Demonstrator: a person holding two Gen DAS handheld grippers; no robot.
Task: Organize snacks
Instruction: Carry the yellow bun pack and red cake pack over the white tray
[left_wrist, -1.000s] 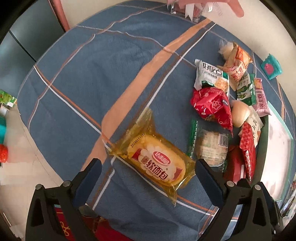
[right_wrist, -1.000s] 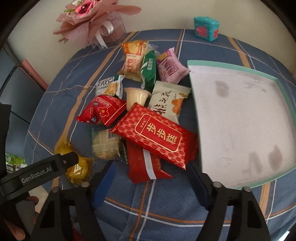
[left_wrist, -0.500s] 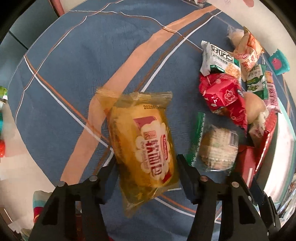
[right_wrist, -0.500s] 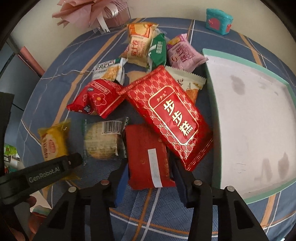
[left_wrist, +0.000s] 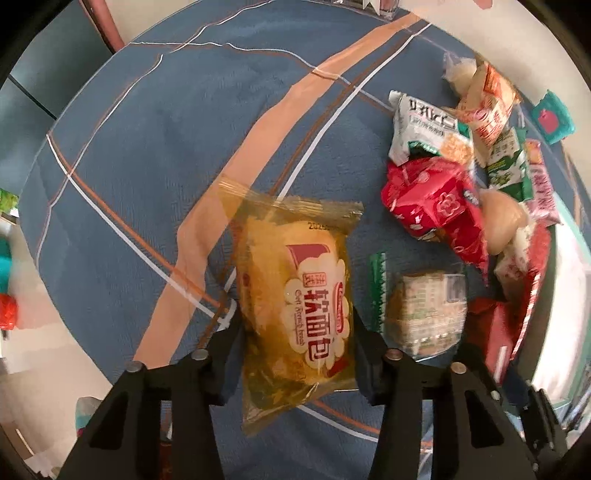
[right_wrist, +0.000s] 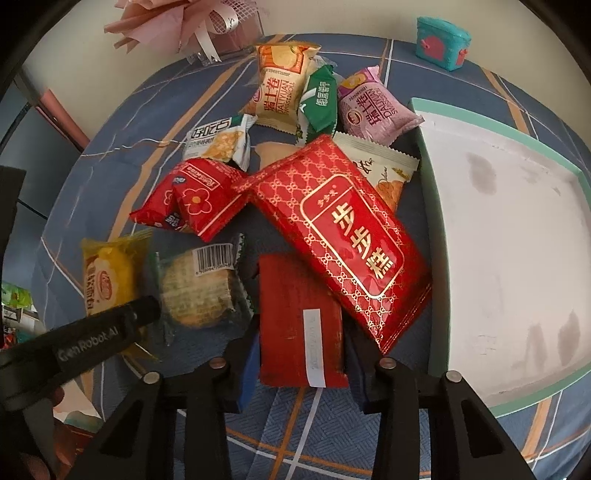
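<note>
Left tool (left_wrist: 295, 339) jaws just closed, clamped on yellow bread packet (left_wrist: 295, 295) above blue plaid desk (left_wrist: 147, 147), right tool (right_wrist: 301, 354) jaws just closed, gripping plain red packet (right_wrist: 299, 317) beside teal-rimmed tray (right_wrist: 436, 258), snack pile (right_wrist: 295, 110) behind.

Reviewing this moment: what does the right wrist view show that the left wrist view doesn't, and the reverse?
Only the right wrist view shows the white tray's full inside, the pink paper bouquet, and the right tongs clamped on a plain red packet beneath the big red-and-gold packet.

Only the left wrist view shows the left tongs clamping the yellow soft-bread packet, and the bare cloth beyond.

Both show that bread, the round cake packet and the red flower packet.
</note>
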